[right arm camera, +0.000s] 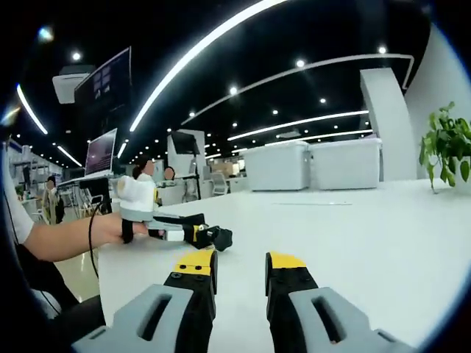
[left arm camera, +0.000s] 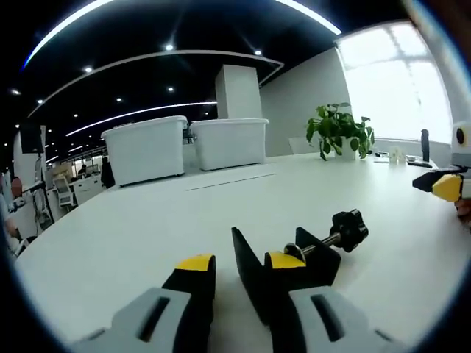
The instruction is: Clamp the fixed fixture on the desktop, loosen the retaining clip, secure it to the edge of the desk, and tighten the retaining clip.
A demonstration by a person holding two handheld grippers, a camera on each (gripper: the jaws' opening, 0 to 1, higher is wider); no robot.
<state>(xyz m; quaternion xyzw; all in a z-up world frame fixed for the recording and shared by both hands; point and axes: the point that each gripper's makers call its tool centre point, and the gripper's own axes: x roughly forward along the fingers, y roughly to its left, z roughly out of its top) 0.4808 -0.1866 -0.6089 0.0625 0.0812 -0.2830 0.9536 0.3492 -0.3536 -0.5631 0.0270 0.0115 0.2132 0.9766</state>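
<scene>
Fixture: black rigid C-clamp, probably heavy; at 12 o'clock on surface.
Hold: frame, not knob.
Left claw: apart, straddling frame edge, not closed.
Right claw: apart, empty.

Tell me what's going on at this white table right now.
A person holds a hand-held gripper in each hand over a white table. The left hand-held gripper has reached a black clamp fixture lying on the table, its jaws open, with one jaw against the fixture's body; the black screw knob points away. The right hand-held gripper hovers open above the tabletop, holding nothing. Two white bins and a potted plant sit farther back.
</scene>
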